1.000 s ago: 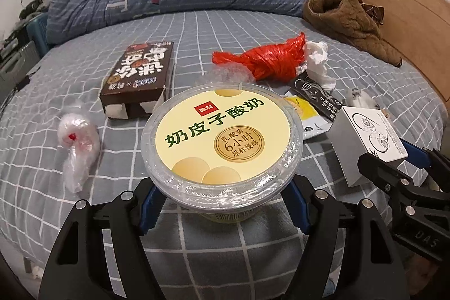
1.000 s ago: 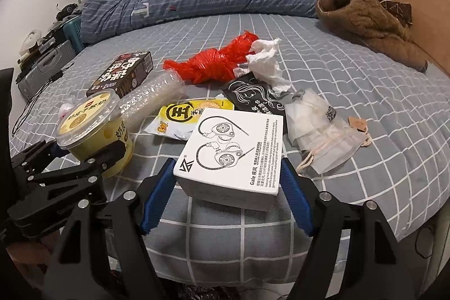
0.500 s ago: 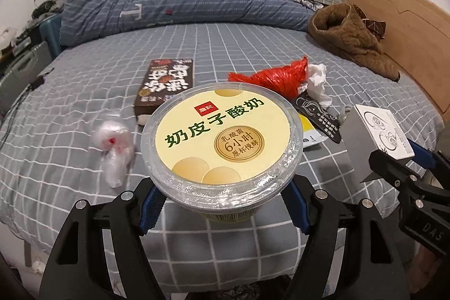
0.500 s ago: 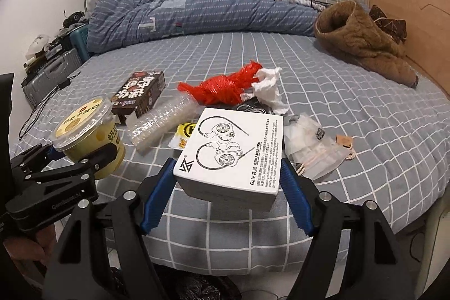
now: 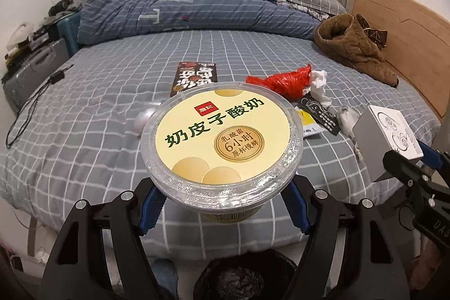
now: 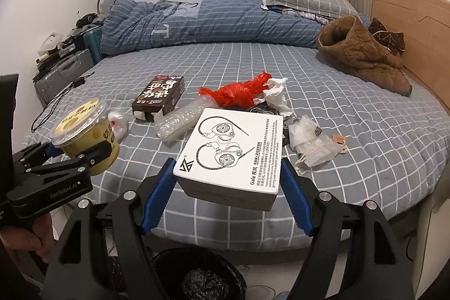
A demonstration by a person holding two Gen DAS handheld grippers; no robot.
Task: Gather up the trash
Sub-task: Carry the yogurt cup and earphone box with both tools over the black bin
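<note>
Blue pads on your left gripper (image 5: 223,208) squeeze a yellow yogurt cup (image 5: 222,142) from both sides, so that claw is closed on the cup. You hold it up in the air, above the near edge of the bed (image 5: 98,114). Its clear lid faces up, with green writing on the yellow top.

Your right gripper (image 6: 226,197) is closed on a white earphone box (image 6: 232,151) in the same way, one blue pad on each side. The box is up off the bed too.

A black trash bin (image 6: 197,274) with a dark bag in it sits on the floor, below both claws, close to the bed.

More trash lies on the grey checked sheet. You can see a brown snack box (image 6: 159,97), a clear plastic tray (image 6: 180,117) beside it, a red plastic bag (image 6: 239,93) and a crumpled white tissue (image 6: 277,94) touching the red bag. A small clear pouch (image 6: 312,142) lies to the right of the white box. A brown coat (image 6: 362,55) is far off, near the wooden headboard.
</note>
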